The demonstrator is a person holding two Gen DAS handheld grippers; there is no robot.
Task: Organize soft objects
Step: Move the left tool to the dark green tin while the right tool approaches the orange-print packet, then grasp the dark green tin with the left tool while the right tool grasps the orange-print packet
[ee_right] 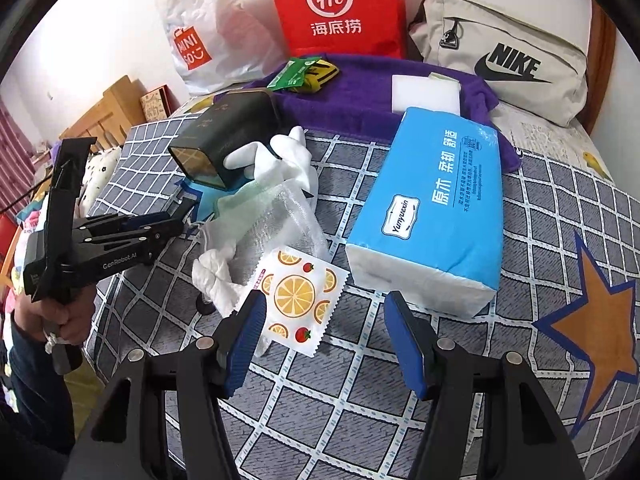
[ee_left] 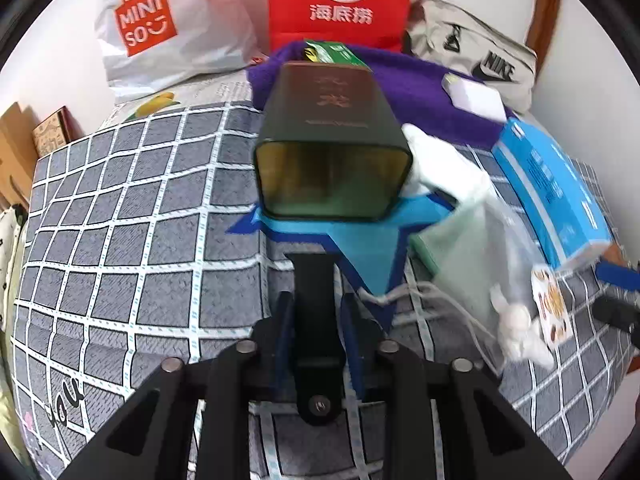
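The left gripper [ee_left: 318,280] is pinched closed, empty; the right gripper [ee_right: 324,332] gapes over the limp white orange-print sachet [ee_right: 298,300], best pinched at its crinkly edge.

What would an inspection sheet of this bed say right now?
Surface: grey checked bedspread with star prints.
Job's things: tissue pack, mesh pouch, white cloth, fruit-print sachet.
Clutter: dark tin, purple towel, white sponge.
Grippers: left gripper shut, nothing between its fingers; right gripper open, empty.
Cables: white drawstring.
Surroundings: red bag, Miniso bag, Nike bag.
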